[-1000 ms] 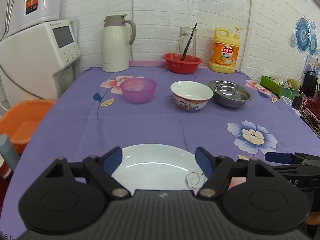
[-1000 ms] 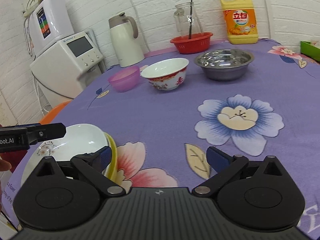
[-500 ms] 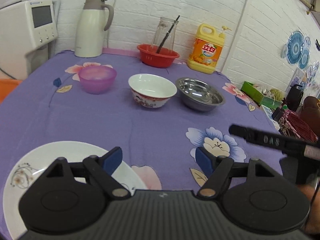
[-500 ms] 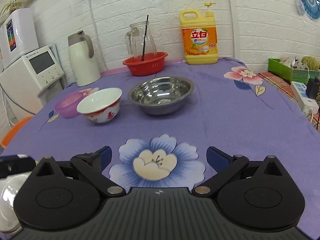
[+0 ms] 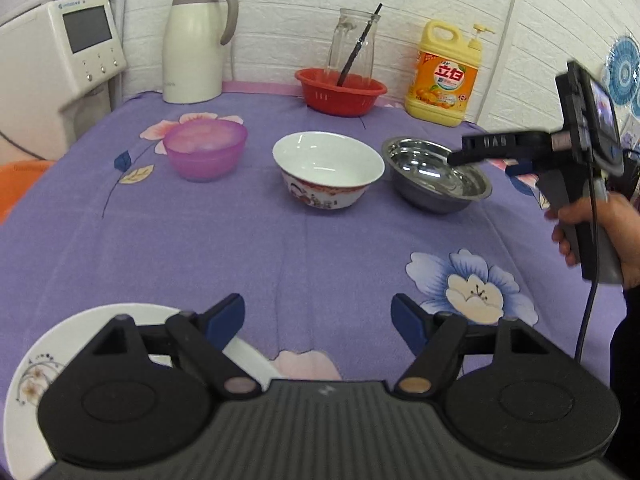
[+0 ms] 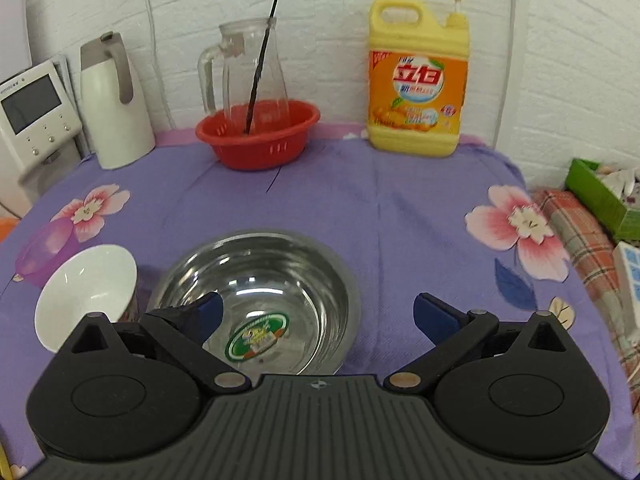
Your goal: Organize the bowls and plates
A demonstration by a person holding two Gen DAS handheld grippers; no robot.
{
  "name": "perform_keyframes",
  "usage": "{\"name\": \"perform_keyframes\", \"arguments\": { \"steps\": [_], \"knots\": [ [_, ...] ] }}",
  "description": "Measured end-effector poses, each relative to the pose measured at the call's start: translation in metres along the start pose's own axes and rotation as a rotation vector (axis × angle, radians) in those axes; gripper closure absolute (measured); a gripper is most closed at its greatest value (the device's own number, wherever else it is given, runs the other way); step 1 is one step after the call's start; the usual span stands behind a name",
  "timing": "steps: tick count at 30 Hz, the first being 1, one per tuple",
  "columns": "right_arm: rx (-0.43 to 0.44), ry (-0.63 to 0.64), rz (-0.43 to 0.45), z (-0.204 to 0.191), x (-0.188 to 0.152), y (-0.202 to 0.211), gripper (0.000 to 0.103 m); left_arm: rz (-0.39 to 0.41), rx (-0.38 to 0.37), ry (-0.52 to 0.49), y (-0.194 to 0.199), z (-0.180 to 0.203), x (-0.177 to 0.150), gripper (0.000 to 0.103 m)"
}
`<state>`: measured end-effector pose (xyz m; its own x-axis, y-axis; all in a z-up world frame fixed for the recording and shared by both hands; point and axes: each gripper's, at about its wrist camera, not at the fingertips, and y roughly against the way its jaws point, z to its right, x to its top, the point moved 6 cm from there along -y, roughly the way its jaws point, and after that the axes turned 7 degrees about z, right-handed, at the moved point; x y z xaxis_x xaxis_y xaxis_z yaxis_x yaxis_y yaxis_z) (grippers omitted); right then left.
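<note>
Between the right gripper's point(image 6: 316, 314) wide-open, empty jaws sits the steel bowl point(image 6: 256, 276), its near rim just ahead. Reaching for it looks underway; next, lower and close on the rim. Left gripper point(image 5: 318, 318) gapes empty, white plate point(image 5: 36, 364) at its left jaw.

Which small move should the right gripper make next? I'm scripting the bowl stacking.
Probably ease the right gripper down so its open jaws straddle the near rim of the steel bowl: it hovers above that bowl, empty, one finger already over the inside.
</note>
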<state>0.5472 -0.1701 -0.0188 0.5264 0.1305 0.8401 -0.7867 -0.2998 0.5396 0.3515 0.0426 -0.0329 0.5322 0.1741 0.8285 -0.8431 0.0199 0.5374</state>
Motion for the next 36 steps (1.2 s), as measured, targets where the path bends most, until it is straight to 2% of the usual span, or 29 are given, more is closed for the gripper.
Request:
{"name": "perform_keyframes", "arguments": {
  "steps": [4, 8, 12, 20, 26, 28, 30, 33, 36],
  "knots": [
    [-0.039, 0.013, -0.067, 0.001, -0.012, -0.013, 0.000, -0.002, -0.022, 0.000, -0.006, 0.008, 0.004, 0.029],
    [-0.037, 0.012, -0.113, -0.004, -0.020, -0.028, 0.000, 0.004, -0.030, -0.034, 0.000, 0.015, 0.001, 0.029],
    [-0.042, 0.027, -0.170, -0.008, -0.032, -0.038, 0.000, 0.012, -0.038, -0.025, 0.008, 0.012, -0.001, 0.029],
    [-0.054, 0.010, -0.212, -0.013, -0.039, -0.024, 0.000, 0.035, -0.062, 0.006, 0.024, 0.000, -0.001, 0.029],
    [-0.005, 0.054, -0.264, -0.032, -0.060, 0.009, 0.000, 0.045, -0.105, 0.035, 0.033, 0.001, 0.001, 0.029],
    [0.009, 0.070, -0.255, -0.036, -0.067, 0.021, 0.000, 0.031, -0.131, 0.049, 0.030, 0.003, 0.006, 0.029],
    [-0.009, 0.055, -0.181, -0.035, -0.065, 0.033, 0.000, 0.022, -0.171, 0.080, 0.024, 0.008, 0.017, 0.029],
    [-0.038, -0.039, -0.070, -0.023, -0.061, 0.042, 0.000, 0.000, -0.203, 0.134, 0.003, 0.015, 0.037, 0.029],
    [-0.029, -0.101, -0.028, -0.017, -0.064, 0.036, 0.000, -0.044, -0.207, 0.182, -0.029, 0.027, 0.048, 0.029]
  ]
}}
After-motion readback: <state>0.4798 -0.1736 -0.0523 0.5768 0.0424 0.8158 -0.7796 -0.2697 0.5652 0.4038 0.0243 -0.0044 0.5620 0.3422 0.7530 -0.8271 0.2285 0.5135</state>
